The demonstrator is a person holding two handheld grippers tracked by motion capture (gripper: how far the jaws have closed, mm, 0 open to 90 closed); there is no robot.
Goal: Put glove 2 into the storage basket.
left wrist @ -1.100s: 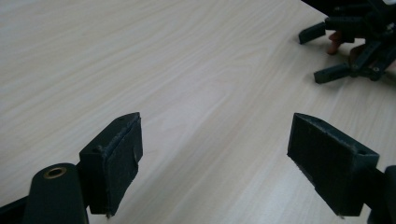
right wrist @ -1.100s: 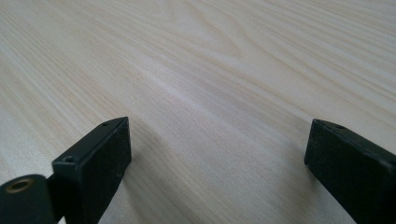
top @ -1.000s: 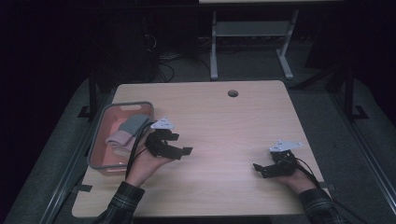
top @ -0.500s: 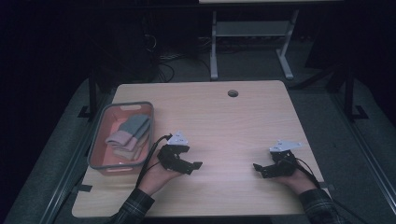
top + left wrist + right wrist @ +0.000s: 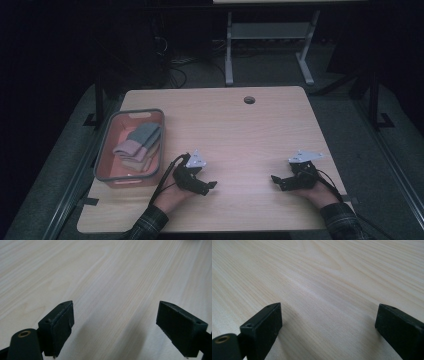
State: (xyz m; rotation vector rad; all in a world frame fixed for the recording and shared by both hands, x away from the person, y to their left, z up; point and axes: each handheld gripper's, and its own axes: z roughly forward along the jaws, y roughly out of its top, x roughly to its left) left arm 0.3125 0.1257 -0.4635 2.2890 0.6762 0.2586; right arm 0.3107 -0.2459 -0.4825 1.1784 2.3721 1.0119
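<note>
A grey-rimmed pink bin (image 5: 129, 176) sits on the left side of the wooden table (image 5: 235, 130), its near end close to the table's near-left corner. Inside it lie folded socks (image 5: 140, 142), grey at the far end and pinkish toward the near end, stacked loosely against the bin's right wall. How many socks are in the pile cannot be made out; the room is dim and the pieces blend together.

The left gripper (image 5: 207, 185) rests low over the bare tabletop just right of the bin's near-right corner, apart from the bin and the socks. Its jaws have just been opening and now stand wide apart with nothing between them; the left gripper view (image 5: 115, 322) has only wood grain in the gap. The right gripper (image 5: 276, 180) lies near the table's near-right part, well apart from the left one, jaws also spread wide and holding nothing, again with plain wood between them (image 5: 328, 327).

Both forearms are cut off by the bottom edge of the high view, with a plaid sleeve at each. A round hole (image 5: 249, 99) marks the far middle of the table. Beyond the table, the floor and a metal stand (image 5: 270, 45) fade into darkness.
</note>
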